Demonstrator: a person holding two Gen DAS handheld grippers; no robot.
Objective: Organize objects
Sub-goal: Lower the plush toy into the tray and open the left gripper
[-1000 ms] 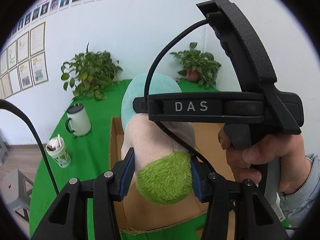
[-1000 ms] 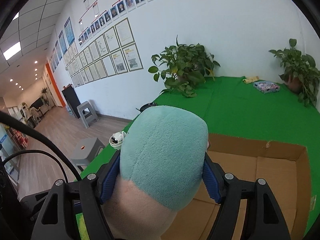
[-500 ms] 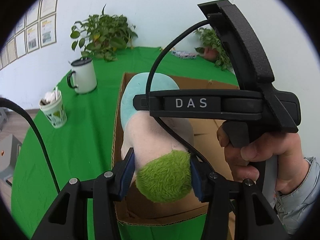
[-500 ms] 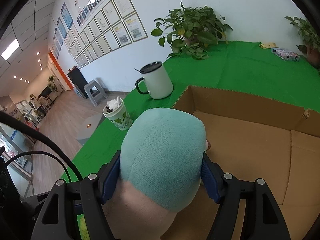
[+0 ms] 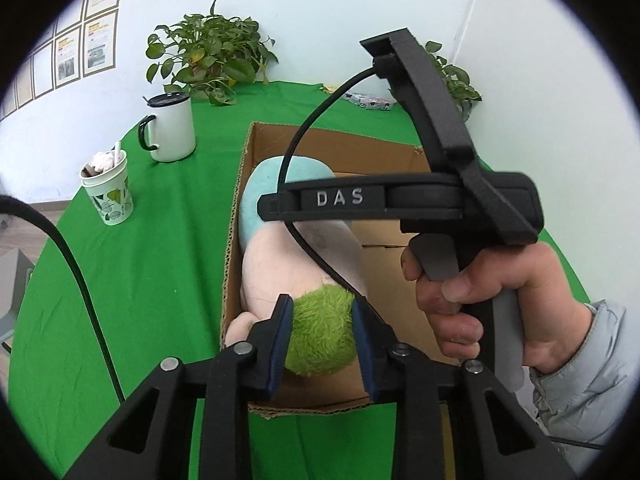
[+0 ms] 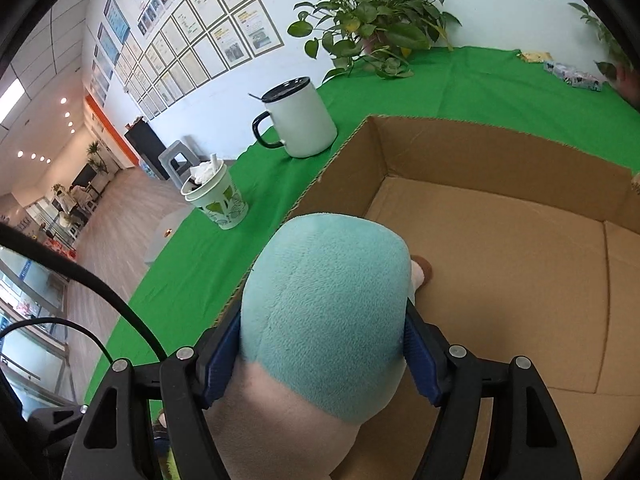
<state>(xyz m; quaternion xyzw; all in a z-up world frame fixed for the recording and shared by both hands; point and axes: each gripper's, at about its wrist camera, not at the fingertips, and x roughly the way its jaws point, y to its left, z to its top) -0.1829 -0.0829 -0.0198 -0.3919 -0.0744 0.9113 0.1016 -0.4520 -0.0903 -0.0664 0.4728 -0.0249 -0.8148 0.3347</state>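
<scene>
Left gripper (image 5: 322, 336) and right gripper (image 6: 322, 356) both clamp the plush toy (image 5: 296, 264) over the cardboard box (image 6: 500, 184).

We judge the risk to be a snag on the box's left wall, since the toy hangs right along it; uneven release could tip it out. Our left pads pinch its green end, our right pads its teal end, pink body between them.

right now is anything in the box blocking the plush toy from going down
Nothing visible does. The plush toy, held by the left gripper and right gripper, hangs over the cardboard box, whose visible floor is bare. The part under the toy is hidden.
</scene>
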